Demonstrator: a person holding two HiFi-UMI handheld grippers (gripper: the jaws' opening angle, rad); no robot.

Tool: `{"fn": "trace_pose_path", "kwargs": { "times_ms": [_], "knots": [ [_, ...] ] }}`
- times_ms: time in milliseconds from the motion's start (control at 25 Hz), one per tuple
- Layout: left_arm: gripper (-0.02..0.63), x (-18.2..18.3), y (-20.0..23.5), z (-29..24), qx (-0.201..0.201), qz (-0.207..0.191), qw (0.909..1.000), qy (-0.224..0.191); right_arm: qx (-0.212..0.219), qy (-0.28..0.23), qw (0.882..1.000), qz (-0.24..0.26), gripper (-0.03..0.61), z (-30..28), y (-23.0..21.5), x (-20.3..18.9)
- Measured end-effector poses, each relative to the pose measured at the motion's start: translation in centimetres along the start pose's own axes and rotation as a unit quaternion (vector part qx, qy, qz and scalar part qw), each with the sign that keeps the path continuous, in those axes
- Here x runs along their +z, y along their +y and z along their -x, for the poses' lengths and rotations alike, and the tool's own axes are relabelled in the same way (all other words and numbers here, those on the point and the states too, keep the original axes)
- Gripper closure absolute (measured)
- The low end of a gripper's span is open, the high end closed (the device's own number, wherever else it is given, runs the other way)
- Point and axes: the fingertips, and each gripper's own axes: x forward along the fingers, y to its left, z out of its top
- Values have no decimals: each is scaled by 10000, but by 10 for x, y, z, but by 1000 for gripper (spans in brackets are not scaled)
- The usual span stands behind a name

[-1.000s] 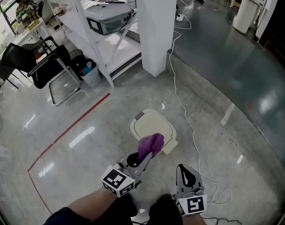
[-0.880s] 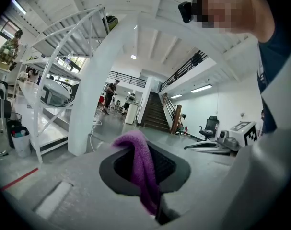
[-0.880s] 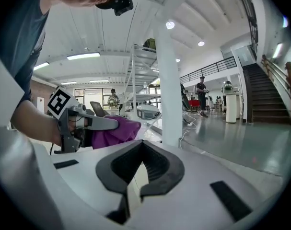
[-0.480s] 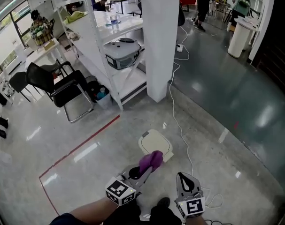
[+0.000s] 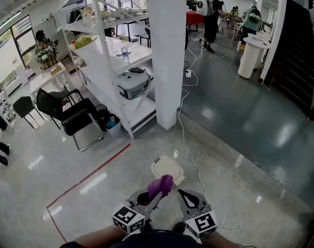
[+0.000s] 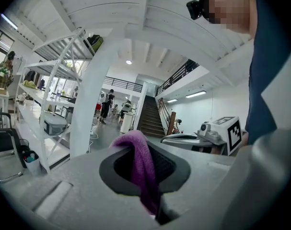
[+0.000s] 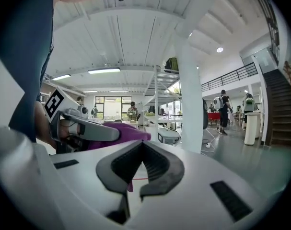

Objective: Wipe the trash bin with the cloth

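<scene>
The trash bin [image 5: 166, 168], low with a cream lid, stands on the shiny floor just beyond both grippers in the head view. My left gripper [image 5: 155, 191] is shut on a purple cloth [image 5: 161, 184], which hangs a little in front of the bin's near edge. In the left gripper view the cloth [image 6: 141, 166] drapes between the jaws of that gripper [image 6: 136, 143]. My right gripper [image 5: 183, 194] is beside it, shut with nothing in it. The right gripper view shows its jaws [image 7: 142, 143] meeting at the tips, with the cloth [image 7: 132, 134] to the left. Neither gripper view shows the bin.
A white pillar [image 5: 167, 50] rises behind the bin, with a white shelving rack [image 5: 115, 71] to its left. Black chairs [image 5: 69, 112] stand at the left. A red tape line [image 5: 89, 175] and a white cable [image 5: 192, 151] run across the floor. A person [image 5: 211, 12] stands far back.
The head view has tilted up, so the bin looks smaller and farther. The right gripper has moved left, close beside the left one. The cloth stays held.
</scene>
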Motion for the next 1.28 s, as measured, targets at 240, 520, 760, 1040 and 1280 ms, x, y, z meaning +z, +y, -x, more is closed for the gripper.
{"fn": "trace_pose_path", "kwargs": {
  "times_ms": [240, 520, 760, 1040, 1280],
  "knots": [
    [591, 1, -17, 13, -105, -122, 9999, -23, 128, -115, 9998, -20, 572, 8, 20, 6],
    [591, 1, -23, 22, -124, -121, 9998, -47, 325, -97, 9994, -32, 572, 9, 43, 5],
    [591, 7, -22, 30, -52, -106, 9998, -149, 385, -108, 9991, 134, 572, 11, 47, 15],
    [591, 7, -17, 33, 12, -117, 9997, -220, 498, -77, 9984, 237, 572, 8, 52, 13],
    [591, 12, -17, 34, 27, -151, 9996, -240, 493, -82, 9984, 258, 572, 8, 49, 19]
  ]
}}
